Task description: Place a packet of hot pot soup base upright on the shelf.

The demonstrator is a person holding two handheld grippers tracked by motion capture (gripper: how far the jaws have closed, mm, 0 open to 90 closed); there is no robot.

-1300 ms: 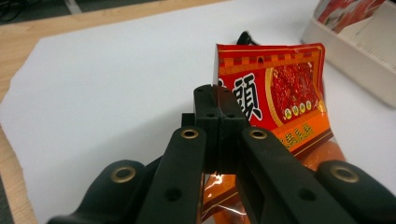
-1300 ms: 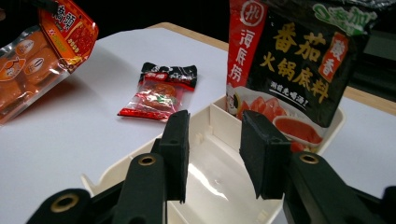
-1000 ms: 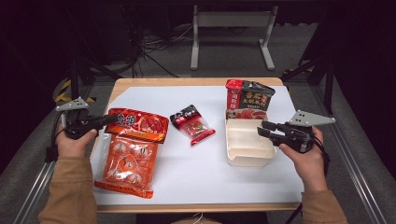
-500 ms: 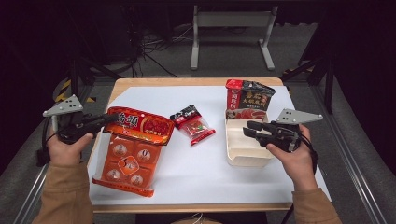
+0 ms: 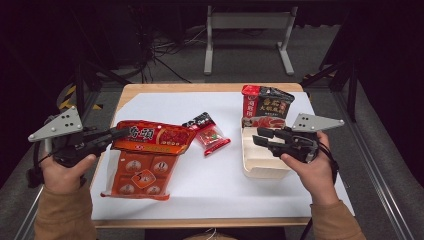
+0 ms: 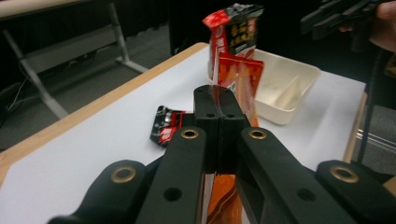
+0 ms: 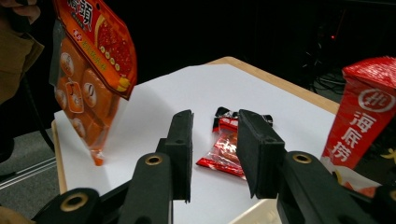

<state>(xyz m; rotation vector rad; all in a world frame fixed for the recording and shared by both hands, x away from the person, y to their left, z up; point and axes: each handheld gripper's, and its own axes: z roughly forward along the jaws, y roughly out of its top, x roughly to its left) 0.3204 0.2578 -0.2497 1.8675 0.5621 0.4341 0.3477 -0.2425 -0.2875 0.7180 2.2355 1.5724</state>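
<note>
I see left gripper (image 5: 117, 134): black, two long flat jaws, round brass rings on arms, small screw holes. Grey three-cornered plate on top, dark dots on it. Right gripper (image 5: 261, 136): same black look, same grey plate. Black cable by each wrist. Tan-brown sleeves on both arms.

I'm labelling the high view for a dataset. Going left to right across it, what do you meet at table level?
left gripper → large orange snack bag → small red packet → cream divided tray → right gripper above that tray, held by the right hand.
</note>
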